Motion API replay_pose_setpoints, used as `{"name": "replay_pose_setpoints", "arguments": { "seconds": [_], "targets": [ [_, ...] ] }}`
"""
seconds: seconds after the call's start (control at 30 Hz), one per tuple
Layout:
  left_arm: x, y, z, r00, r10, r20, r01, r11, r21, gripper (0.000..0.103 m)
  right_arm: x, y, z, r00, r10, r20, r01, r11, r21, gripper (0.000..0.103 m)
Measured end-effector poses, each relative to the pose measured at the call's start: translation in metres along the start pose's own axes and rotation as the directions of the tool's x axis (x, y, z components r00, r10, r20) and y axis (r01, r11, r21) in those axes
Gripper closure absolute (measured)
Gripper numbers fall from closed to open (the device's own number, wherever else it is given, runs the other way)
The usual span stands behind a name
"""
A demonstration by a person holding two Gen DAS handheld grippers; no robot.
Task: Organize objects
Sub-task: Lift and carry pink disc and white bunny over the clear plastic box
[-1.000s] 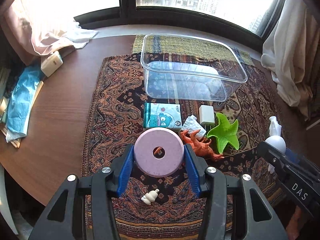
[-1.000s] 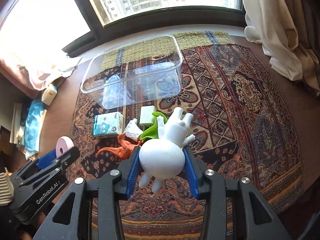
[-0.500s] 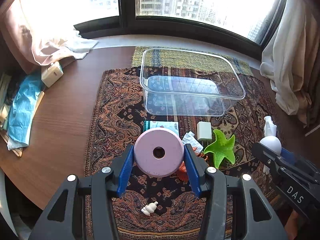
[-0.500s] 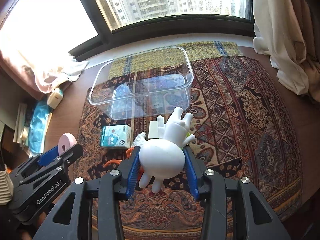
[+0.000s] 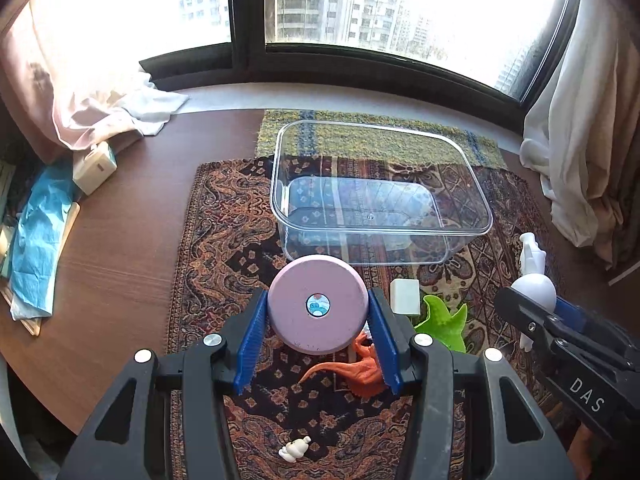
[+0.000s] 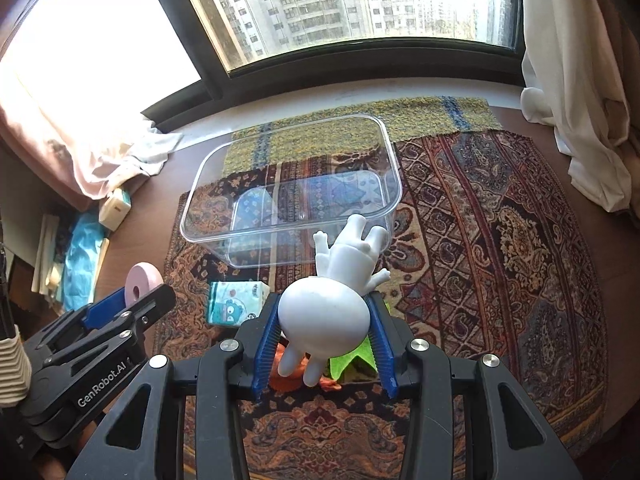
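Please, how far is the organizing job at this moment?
Done: nothing shows inside the clear bin. In hand: the left gripper clamps the pink ring; the right gripper clamps the white figure. Left on the rug: green star, orange dinosaur, white block, tissue pack, small white toy.

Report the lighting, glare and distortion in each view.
Left wrist view: the window is overexposed, fisheye bends its frame, and the clear bin shows faint reflections. Right wrist view: the left pane is blown white, the white figurine is brightly lit yet sharp, and the edges curve.
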State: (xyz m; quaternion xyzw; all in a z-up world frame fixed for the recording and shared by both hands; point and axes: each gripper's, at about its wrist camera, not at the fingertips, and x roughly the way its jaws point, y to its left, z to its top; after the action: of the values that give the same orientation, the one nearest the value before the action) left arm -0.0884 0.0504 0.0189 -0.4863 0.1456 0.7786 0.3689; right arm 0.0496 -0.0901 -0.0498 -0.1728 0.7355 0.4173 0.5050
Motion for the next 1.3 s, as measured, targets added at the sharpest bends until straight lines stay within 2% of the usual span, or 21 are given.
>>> {"name": "replay_pose_setpoints", "arguments": {
  "seconds": [0.4,0.43,0.7,0.73,0.8,0.83,1.0,1.03,1.3],
  "targets": [
    [0.011,-0.008,0.027,1.0,-0.014,0.001,0.014,0.998,0.067,0.054,0.014,-0.007,0.027,0.999,-0.008,-0.032,0.008,1.0,0.0,0.061],
    [0.012,-0.009,0.031,1.0,-0.015,0.004,0.015,0.997,0.071,0.054,0.013,-0.018,0.036,0.987,-0.128,-0.093,0.128,0.992,-0.005,0.061],
    [0.02,-0.014,0.058,0.999,-0.036,0.022,0.033,0.993,0.11,0.054,0.023,-0.019,0.066,0.985,-0.153,-0.076,0.151,0.988,-0.027,0.061],
    [0.021,-0.013,0.061,0.999,-0.035,0.024,0.032,0.993,0.112,0.054,0.024,-0.024,0.071,0.977,-0.195,-0.087,0.194,0.981,-0.027,0.061],
    [0.024,-0.014,0.067,0.999,-0.041,0.026,0.038,0.992,0.12,0.054,0.029,-0.025,0.077,0.976,-0.199,-0.09,0.197,0.98,-0.03,0.061],
    [0.026,-0.014,0.069,0.999,-0.042,0.026,0.038,0.992,0.124,0.054,0.03,-0.031,0.081,0.965,-0.241,-0.1,0.239,0.971,-0.029,0.061],
    [0.039,-0.016,0.08,0.998,-0.053,0.016,0.05,0.988,0.146,0.054,0.045,-0.038,0.091,0.959,-0.255,-0.121,0.252,0.967,-0.04,0.061],
    [0.042,-0.017,0.081,0.997,-0.071,0.007,0.069,0.982,0.176,0.054,0.048,-0.042,0.093,0.952,-0.277,-0.128,0.275,0.961,-0.035,0.061],
    [0.067,-0.022,0.092,0.997,-0.074,-0.03,0.078,0.975,0.207,0.054,0.066,-0.062,0.106,0.921,-0.356,-0.157,0.355,0.934,-0.033,0.061]
  ]
}}
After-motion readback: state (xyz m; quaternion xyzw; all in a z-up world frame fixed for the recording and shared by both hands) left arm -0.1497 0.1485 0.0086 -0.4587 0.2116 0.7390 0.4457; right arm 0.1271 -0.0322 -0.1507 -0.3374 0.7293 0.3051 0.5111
